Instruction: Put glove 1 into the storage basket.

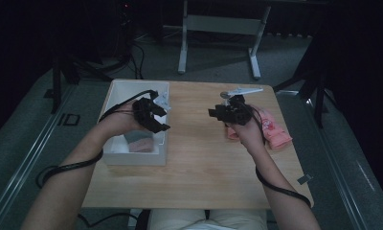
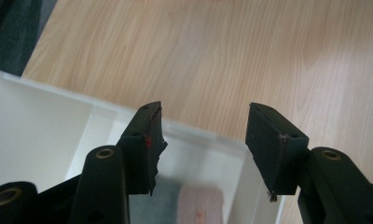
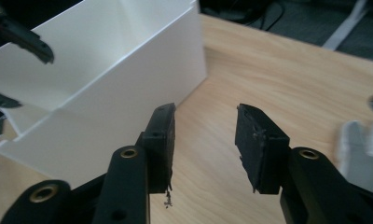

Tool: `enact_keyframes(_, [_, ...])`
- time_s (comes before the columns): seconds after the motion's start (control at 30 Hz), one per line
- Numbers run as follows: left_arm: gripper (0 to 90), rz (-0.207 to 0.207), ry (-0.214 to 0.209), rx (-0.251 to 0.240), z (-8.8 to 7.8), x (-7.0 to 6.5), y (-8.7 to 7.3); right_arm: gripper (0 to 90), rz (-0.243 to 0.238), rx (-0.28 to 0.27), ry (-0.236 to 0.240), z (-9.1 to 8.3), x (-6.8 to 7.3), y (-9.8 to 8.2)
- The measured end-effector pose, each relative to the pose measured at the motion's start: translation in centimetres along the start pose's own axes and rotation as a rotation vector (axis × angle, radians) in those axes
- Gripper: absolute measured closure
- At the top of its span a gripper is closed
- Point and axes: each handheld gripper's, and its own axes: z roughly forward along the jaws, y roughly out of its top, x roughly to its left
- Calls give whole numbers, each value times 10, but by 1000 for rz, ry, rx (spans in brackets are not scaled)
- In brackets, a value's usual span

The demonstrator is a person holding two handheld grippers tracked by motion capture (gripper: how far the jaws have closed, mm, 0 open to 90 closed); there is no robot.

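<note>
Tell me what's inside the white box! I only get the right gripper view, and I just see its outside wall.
Observer: In the left gripper view a pink thing lies on the bottom of the white box, beside something grey.
Operator: Is the other gripper holding anything?
Observer: No. The left gripper hangs over the box with its jaws apart and nothing between them.
Operator: Is there more pink stuff anywhere?
Observer: Yes. The high view shows a pink cloth on the table, right beside the hand that holds the right gripper.
</note>
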Motion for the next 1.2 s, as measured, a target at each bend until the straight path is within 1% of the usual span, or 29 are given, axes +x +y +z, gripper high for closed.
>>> enact_keyframes(0.03, [457,-2,-11,-8,1,-1,4,580,-3,-4,-4,-2,-3,-2])
enact_keyframes(0.1, [455,-12,-7,-8,6,-5,12,585,-8,-10,-18,-7,-7,-5])
enact_keyframes(0.13, [445,-12,-21,-11,8,-8,16,585,-9,-11,-23,-10,-9,-6])
enact_keyframes(0.2, [391,-3,-31,-11,12,-15,24,586,-18,-15,-37,-15,-14,-9])
enact_keyframes(0.23, [368,1,-44,-26,13,-17,26,587,-22,-23,-41,-18,-16,-10])
enact_keyframes(0.27, [366,-2,-57,-37,14,-19,29,587,-18,-27,-44,-21,-19,-11])
enact_keyframes(0.33, [301,-13,-50,-36,18,-24,34,588,-20,-31,-54,-26,-24,-14])
enact_keyframes(0.37, [265,-22,-62,-40,20,-27,36,589,-23,-35,-60,-28,-27,-15])
enact_keyframes(0.43, [213,-15,-56,-32,24,-34,41,588,-26,-41,-68,-33,-31,-18])
enact_keyframes(0.47, [154,-5,-75,-27,27,-37,43,588,-25,-42,-72,-35,-33,-20])
enact_keyframes(0.5, [111,-2,-75,-22,29,-41,45,588,-24,-44,-74,-36,-35,-21])
enact_keyframes(0.53, [100,-2,-75,-22,29,-41,45,588,-24,-44,-74,-36,-35,-21])
enact_keyframes(0.57, [100,3,-74,-21,32,-47,48,588,-21,-43,-77,-37,-37,-23])
enact_keyframes(0.6, [74,3,-75,-24,34,-51,49,588,-19,-42,-86,-39,-41,-25])
enact_keyframes(0.67, [54,-6,-82,-20,40,-57,52,589,-7,-42,-89,-41,-44,-27])
enact_keyframes(0.7, [30,-22,-95,-13,43,-60,53,591,-2,-40,-88,-41,-46,-28])
enact_keyframes(0.73, [19,-30,-97,-11,45,-62,54,591,1,-39,-91,-42,-48,-29])
enact_keyframes(0.77, [18,-51,-111,-12,51,-70,55,590,-4,-30,-97,-43,-51,-30])
enact_keyframes(0.8, [17,-58,-96,0,55,-74,55,590,0,-28,-98,-44,-52,-31])
enact_keyframes(0.87, [17,-67,-95,-7,61,-83,54,591,6,-30,-101,-45,-56,-32])
enact_keyframes(0.9, [17,-78,-83,-3,65,-87,53,591,4,-32,-105,-45,-58,-33])
enact_keyframes(0.93, [17,-73,-72,-1,68,-91,53,594,8,-34,-108,-46,-60,-33])
enact_keyframes(1.0, [17,-85,-72,-4,75,-99,50,597,7,-34,-120,-45,-63,-33])
enact_keyframes(1.03, [18,-85,-72,-4,75,-99,50,597,7,-34,-120,-45,-63,-33])
enact_keyframes(1.07, [18,-86,-41,-6,80,-104,48,597,7,-32,-122,-44,-65,-33])
enact_keyframes(1.1, [18,-96,-43,-14,83,-107,46,600,-3,-24,-136,-42,-68,-33])
enact_keyframes(1.13, [18,-134,-37,-32,89,-111,42,603,-9,-22,-143,-42,-69,-33])
enact_keyframes(1.17, [18,-150,-25,-43,92,-113,39,602,-14,-21,-146,-41,-70,-33])
enact_keyframes(1.2, [18,-177,-22,-57,96,-114,36,603,-16,-20,-149,-40,-71,-33])
